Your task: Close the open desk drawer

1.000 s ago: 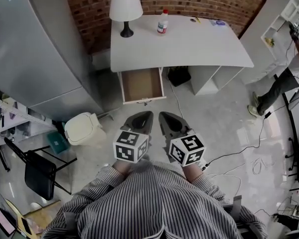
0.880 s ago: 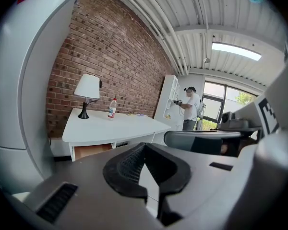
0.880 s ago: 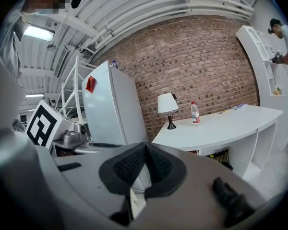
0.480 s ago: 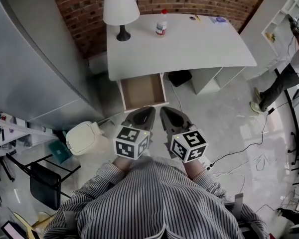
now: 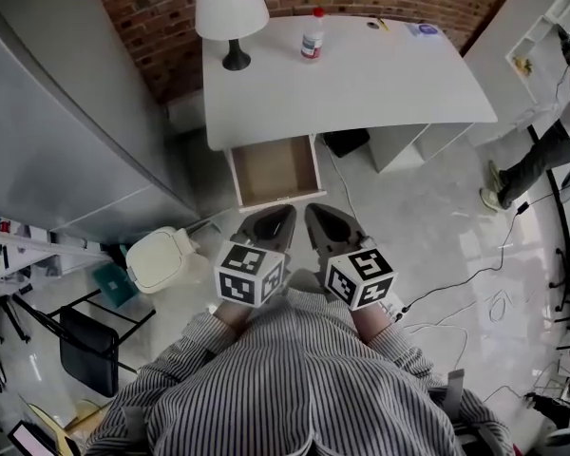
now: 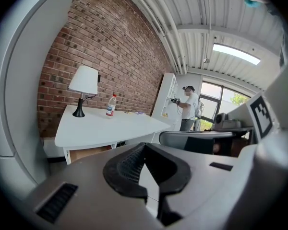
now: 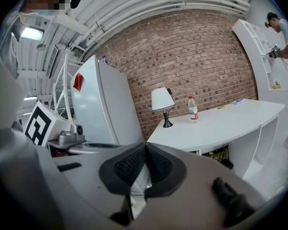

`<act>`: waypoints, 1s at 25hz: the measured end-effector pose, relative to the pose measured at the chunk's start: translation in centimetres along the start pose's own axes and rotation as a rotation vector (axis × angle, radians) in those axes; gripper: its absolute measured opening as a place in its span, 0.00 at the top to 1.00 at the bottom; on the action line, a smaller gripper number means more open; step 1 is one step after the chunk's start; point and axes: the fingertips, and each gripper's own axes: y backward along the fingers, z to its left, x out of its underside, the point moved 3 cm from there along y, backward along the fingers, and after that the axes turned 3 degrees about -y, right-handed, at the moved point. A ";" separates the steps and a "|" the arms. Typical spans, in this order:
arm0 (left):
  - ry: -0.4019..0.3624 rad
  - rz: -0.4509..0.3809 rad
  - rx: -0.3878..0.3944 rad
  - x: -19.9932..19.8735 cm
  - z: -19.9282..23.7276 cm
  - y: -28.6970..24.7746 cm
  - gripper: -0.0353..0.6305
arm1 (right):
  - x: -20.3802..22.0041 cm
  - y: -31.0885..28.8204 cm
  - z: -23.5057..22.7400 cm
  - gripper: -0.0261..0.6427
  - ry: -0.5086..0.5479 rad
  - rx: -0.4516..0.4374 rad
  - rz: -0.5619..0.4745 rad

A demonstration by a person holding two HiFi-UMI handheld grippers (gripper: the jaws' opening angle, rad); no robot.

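The white desk stands against the brick wall. Its drawer is pulled out at the left end, with a bare brown inside. Both grippers are held side by side in front of the person's striped shirt, short of the drawer front and touching nothing. My left gripper is shut and empty, its jaws meeting at the tips. My right gripper is likewise shut with nothing between its pads. In the left gripper view the drawer shows under the desk top.
A lamp and a bottle stand on the desk. A tall grey cabinet fills the left. A white bin and a black chair sit lower left. Cables cross the floor; another person stands at right.
The head view has shifted slightly toward the desk, so desk and drawer look a little nearer. Both grippers stay shut in the same spot before the chest.
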 end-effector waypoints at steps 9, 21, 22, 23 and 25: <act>0.051 -0.002 -0.070 -0.6 1.9 -1.1 0.93 | -0.9 -2.1 -1.0 0.94 0.025 -0.061 0.042; 0.120 0.012 -0.102 -0.8 2.4 -3.6 0.93 | -1.8 -3.4 -3.2 0.94 -0.007 -0.153 0.075; 0.123 0.017 -0.104 -0.6 2.5 -3.9 0.93 | -1.7 -3.5 -3.5 0.94 -0.008 -0.152 0.081; 0.122 0.024 -0.107 -0.4 2.5 -4.1 0.93 | -1.5 -3.6 -3.8 0.94 -0.007 -0.150 0.088; 0.115 0.039 -0.118 -0.1 2.8 -4.4 0.93 | -1.2 -3.8 -4.3 0.94 -0.011 -0.147 0.103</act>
